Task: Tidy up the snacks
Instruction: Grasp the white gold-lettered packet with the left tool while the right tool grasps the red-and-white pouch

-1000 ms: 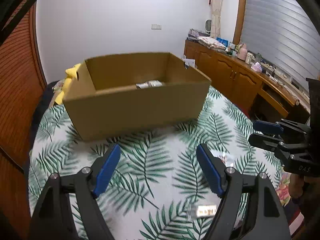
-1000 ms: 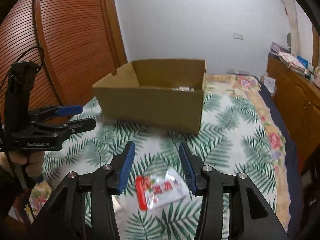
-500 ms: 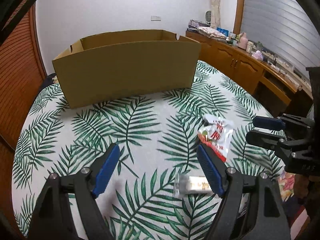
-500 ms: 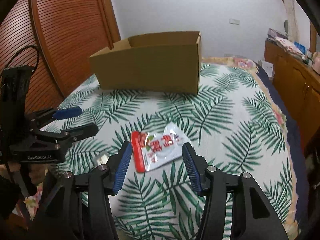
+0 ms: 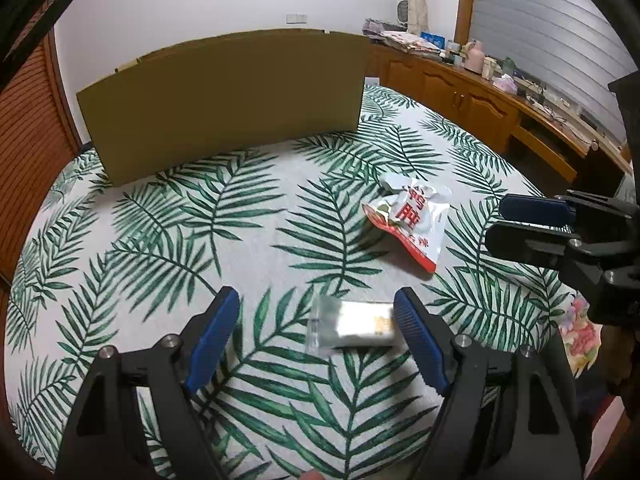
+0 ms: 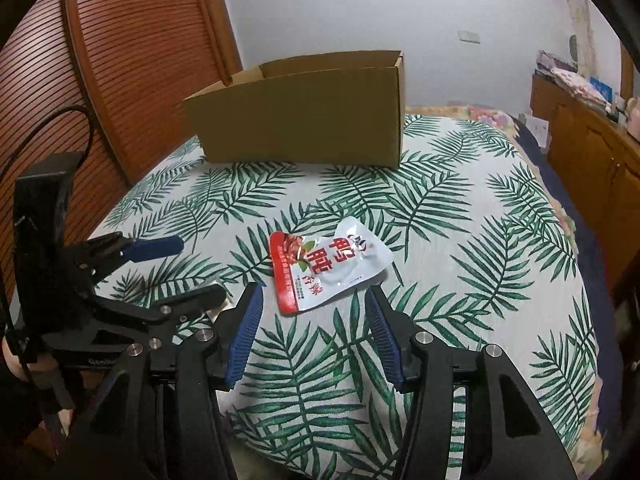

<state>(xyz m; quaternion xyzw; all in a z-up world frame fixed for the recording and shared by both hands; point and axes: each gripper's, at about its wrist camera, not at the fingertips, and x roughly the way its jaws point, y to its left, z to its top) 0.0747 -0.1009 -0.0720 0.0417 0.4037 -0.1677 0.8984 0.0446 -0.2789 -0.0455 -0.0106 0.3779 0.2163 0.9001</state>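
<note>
Both grippers are at the pick-up step: the left gripper (image 5: 318,322), fingers wide, straddles the small clear-wrapped snack bar (image 5: 354,325) at lower centre, the right gripper (image 6: 314,334), equally wide, nears the red-and-white foil pouch (image 6: 326,271) mid-frame on the palm-leaf surface (image 6: 460,248); next each should lower, pinch, and carry to the brown cardboard box (image 6: 298,114).

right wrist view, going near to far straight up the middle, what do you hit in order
right gripper with open jaws → red and white snack pouch lying flat on the palm-leaf cloth → cardboard box → white wall
</note>
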